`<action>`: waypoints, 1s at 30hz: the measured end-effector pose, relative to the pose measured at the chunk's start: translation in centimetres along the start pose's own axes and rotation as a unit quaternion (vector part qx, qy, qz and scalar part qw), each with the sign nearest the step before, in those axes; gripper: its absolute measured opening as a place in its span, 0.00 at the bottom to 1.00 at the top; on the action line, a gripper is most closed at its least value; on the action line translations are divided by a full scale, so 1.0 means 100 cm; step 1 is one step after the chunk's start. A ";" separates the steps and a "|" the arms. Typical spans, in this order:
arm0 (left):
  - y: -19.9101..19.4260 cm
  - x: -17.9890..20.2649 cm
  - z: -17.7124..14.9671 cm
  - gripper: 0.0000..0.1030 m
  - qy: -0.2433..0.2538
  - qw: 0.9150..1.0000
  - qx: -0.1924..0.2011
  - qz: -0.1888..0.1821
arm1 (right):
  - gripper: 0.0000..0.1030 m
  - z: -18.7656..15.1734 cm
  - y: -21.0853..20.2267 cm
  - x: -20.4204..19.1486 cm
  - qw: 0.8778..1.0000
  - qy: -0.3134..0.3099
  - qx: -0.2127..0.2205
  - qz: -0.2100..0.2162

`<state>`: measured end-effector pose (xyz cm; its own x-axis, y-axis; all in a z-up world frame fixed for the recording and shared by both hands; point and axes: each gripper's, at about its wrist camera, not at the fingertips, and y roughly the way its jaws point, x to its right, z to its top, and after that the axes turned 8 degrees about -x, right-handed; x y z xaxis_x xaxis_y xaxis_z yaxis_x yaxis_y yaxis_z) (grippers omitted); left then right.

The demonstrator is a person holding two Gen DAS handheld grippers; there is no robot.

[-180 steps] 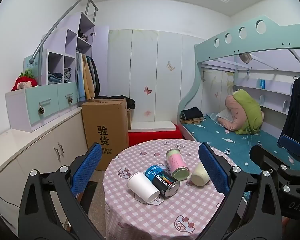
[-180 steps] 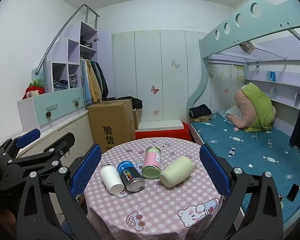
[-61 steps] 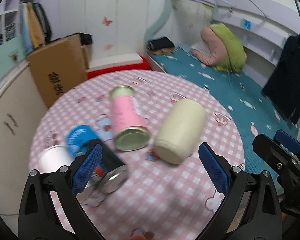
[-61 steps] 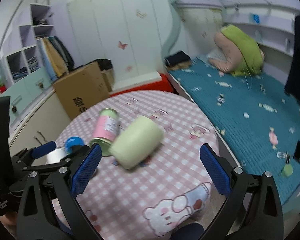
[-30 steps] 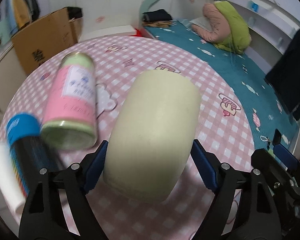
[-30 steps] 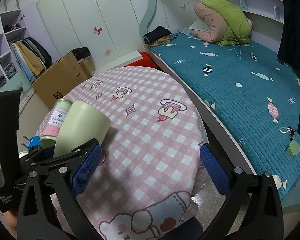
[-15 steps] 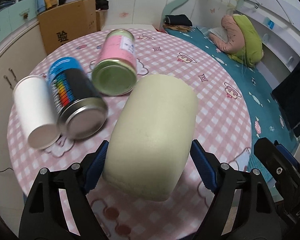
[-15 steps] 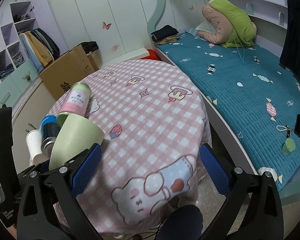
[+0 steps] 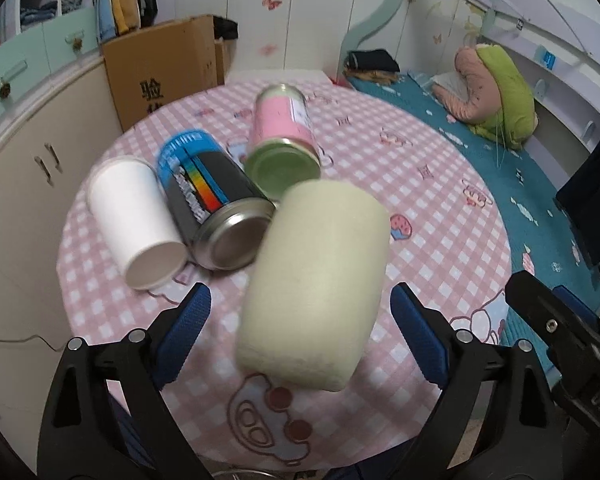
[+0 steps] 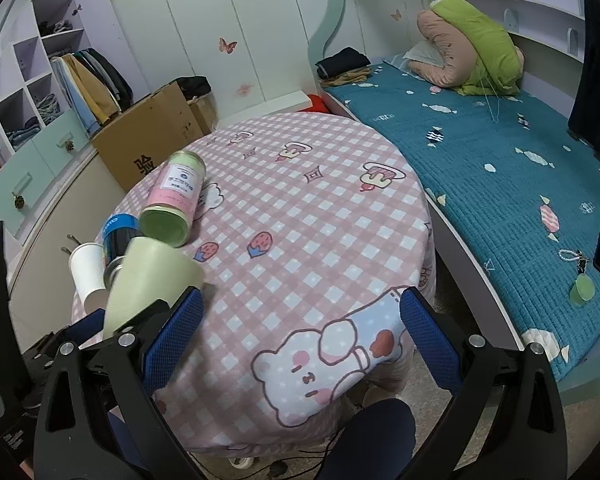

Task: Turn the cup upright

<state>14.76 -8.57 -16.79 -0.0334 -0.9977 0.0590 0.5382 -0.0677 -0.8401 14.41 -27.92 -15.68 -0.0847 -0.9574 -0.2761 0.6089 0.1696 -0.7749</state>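
Observation:
A pale green cup [image 9: 316, 280] is tilted between the fingers of my left gripper [image 9: 300, 320], above the near part of the round table [image 9: 440, 184]. The blue pads stand wide on either side of the cup with a gap to it, so the gripper is open. The cup also shows at the left of the right wrist view [image 10: 148, 284], beside the left gripper's finger. My right gripper [image 10: 300, 332] is open and empty over the table's near edge.
A white paper cup [image 9: 136, 220], a black and blue can [image 9: 208, 208] and a pink can [image 9: 284, 132] lie on their sides on the table. A cardboard box [image 9: 160, 68] and cabinets stand at the left, a bed [image 10: 500, 168] at the right.
The left gripper's pads, which pressed the pale green cup half a second ago, now stand apart from it. The cup has tipped more upright. The right gripper has barely moved.

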 end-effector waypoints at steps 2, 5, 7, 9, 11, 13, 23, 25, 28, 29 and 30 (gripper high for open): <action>-0.007 -0.004 0.000 0.89 0.001 1.000 0.006 0.001 | 0.92 0.000 -0.003 -0.004 1.000 -0.003 0.004 0.002; -0.022 -0.012 -0.001 0.89 -0.001 1.000 0.025 0.010 | 0.92 0.002 -0.008 -0.014 1.000 -0.012 0.009 0.007; -0.030 -0.017 0.000 0.89 0.000 0.999 0.037 0.020 | 0.92 0.002 -0.011 -0.022 1.000 -0.018 0.012 0.016; -0.038 -0.024 0.001 0.89 -0.002 0.998 0.047 0.032 | 0.92 0.003 -0.013 -0.030 0.999 -0.024 0.015 0.020; -0.044 -0.033 0.001 0.89 -0.009 0.998 0.057 0.036 | 0.92 0.005 -0.015 -0.038 0.999 -0.029 0.017 0.023; -0.049 -0.044 0.003 0.89 -0.019 0.997 0.061 0.041 | 0.92 0.005 -0.015 -0.046 0.999 -0.035 0.017 0.028; -0.046 -0.087 0.011 0.89 -0.052 0.996 0.056 0.044 | 0.92 0.005 -0.001 -0.078 0.998 -0.051 0.004 0.039; -0.042 -0.094 0.012 0.89 -0.057 0.996 0.052 0.044 | 0.92 0.005 0.005 -0.081 0.998 -0.051 -0.004 0.044; -0.037 -0.102 0.013 0.89 -0.059 0.996 0.046 0.048 | 0.92 0.006 0.017 -0.083 0.997 -0.045 -0.019 0.052; -0.036 -0.105 0.013 0.89 -0.059 0.996 0.047 0.047 | 0.92 0.006 0.021 -0.085 0.997 -0.044 -0.024 0.055; -0.035 -0.108 0.015 0.89 -0.060 0.996 0.047 0.047 | 0.92 0.007 0.025 -0.086 0.997 -0.043 -0.029 0.059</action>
<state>14.49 2.40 -13.73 0.1196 -0.9915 0.0510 0.6109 0.0330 -0.7910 17.17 -19.39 -14.84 0.0538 -0.9461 -0.3194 0.5638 0.2928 -0.7723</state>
